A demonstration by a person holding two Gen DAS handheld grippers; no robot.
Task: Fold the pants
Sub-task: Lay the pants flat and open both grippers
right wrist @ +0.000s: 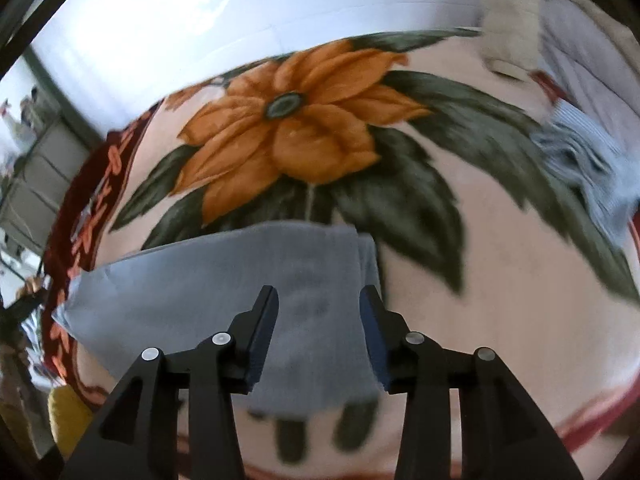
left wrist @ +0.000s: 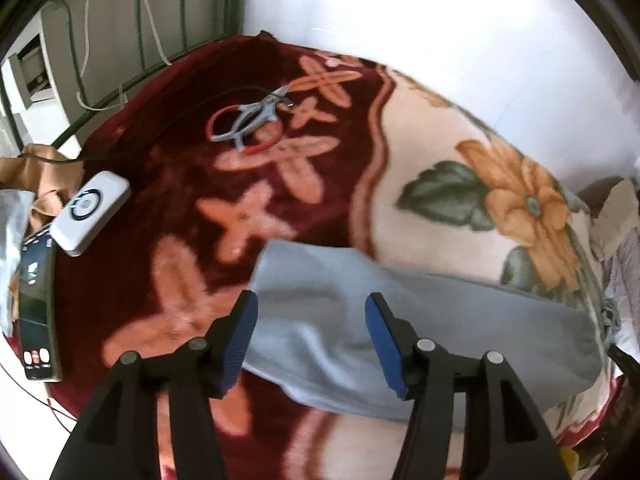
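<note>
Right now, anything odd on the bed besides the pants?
Yes. Scissors lie loose on the red part of the blanket, beyond the folded pants, a sharp tool on the folding surface. A white device and a phone sit at the blanket's left edge.

Left tool [left wrist: 312, 306], right tool [right wrist: 319, 300] agape

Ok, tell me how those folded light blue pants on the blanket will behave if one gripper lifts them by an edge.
The light blue pants look like soft, thin cloth lying flat on the floral blanket, so they would probably sag and droop. The stacked layers seem loose, so the fold may well fall open. They are likely light and unlikely to slip on the fuzzy pile.
</note>
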